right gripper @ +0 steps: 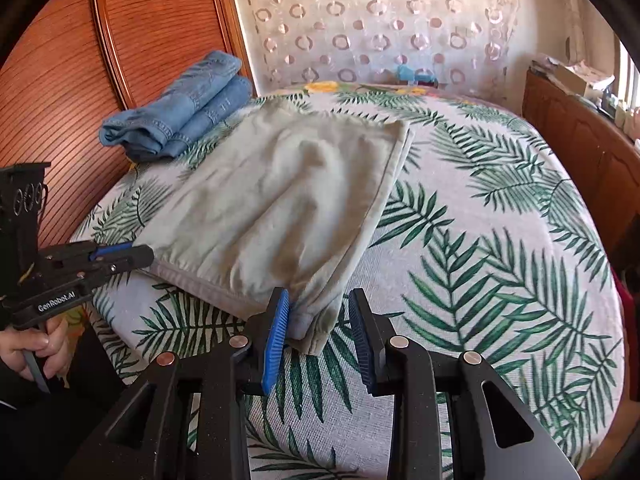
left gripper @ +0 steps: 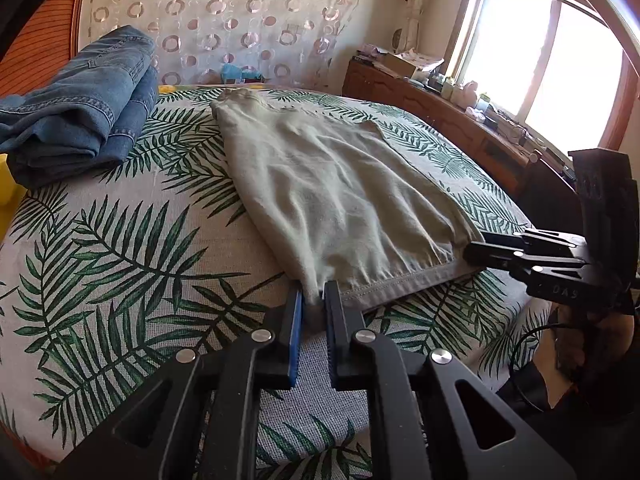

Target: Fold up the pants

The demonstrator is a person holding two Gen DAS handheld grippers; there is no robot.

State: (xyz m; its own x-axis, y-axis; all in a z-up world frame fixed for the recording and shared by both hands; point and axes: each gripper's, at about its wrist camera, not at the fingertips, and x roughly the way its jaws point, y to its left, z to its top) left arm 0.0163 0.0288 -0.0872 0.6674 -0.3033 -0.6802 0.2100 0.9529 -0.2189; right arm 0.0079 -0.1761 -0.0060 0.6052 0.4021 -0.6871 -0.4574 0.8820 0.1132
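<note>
Pale grey-green pants lie flat and folded on the bed, with the hem toward me. My left gripper is shut on the hem's left corner, and the cloth is pinched between its blue pads. The right wrist view shows it from the side, clamped on that same corner. My right gripper stands open around the hem's right corner. The cloth touches the left pad, and a gap separates it from the right pad. In the left wrist view the right gripper sits at that corner.
The bed has a palm-leaf cover. A stack of folded jeans lies at its far left by the wooden headboard. A cluttered wooden sideboard runs along the right, under the window. A person's hand holds the left gripper's handle.
</note>
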